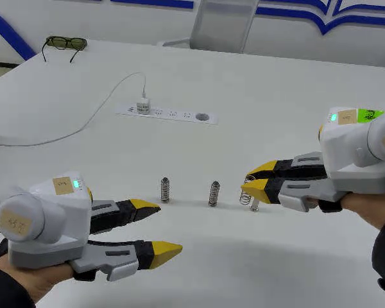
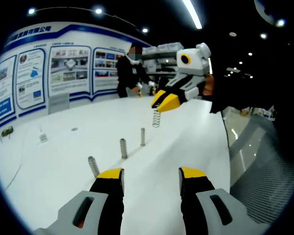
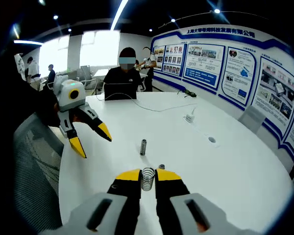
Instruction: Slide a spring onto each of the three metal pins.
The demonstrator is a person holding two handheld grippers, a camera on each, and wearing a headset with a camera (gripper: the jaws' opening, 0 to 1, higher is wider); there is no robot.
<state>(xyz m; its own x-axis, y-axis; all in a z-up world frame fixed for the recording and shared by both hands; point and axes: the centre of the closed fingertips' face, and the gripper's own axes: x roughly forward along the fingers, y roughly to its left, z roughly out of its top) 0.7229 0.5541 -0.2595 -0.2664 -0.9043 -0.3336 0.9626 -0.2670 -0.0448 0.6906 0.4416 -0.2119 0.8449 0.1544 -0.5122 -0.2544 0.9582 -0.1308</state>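
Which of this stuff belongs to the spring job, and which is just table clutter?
Job: first pin with spring, second pin with spring, bare pin, loose spring clamped in the right gripper, left gripper open.
Lying about: power strip, charger, glasses, chair.

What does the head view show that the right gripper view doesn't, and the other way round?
Head view's extras: the white body of the right hand-held gripper, and the person's hand holding it. Right gripper view's extras: a seated person behind a laptop, and wall posters. Shared: the spring pinched in the right hand-held gripper near the bare pin, the open left hand-held gripper, the white table.
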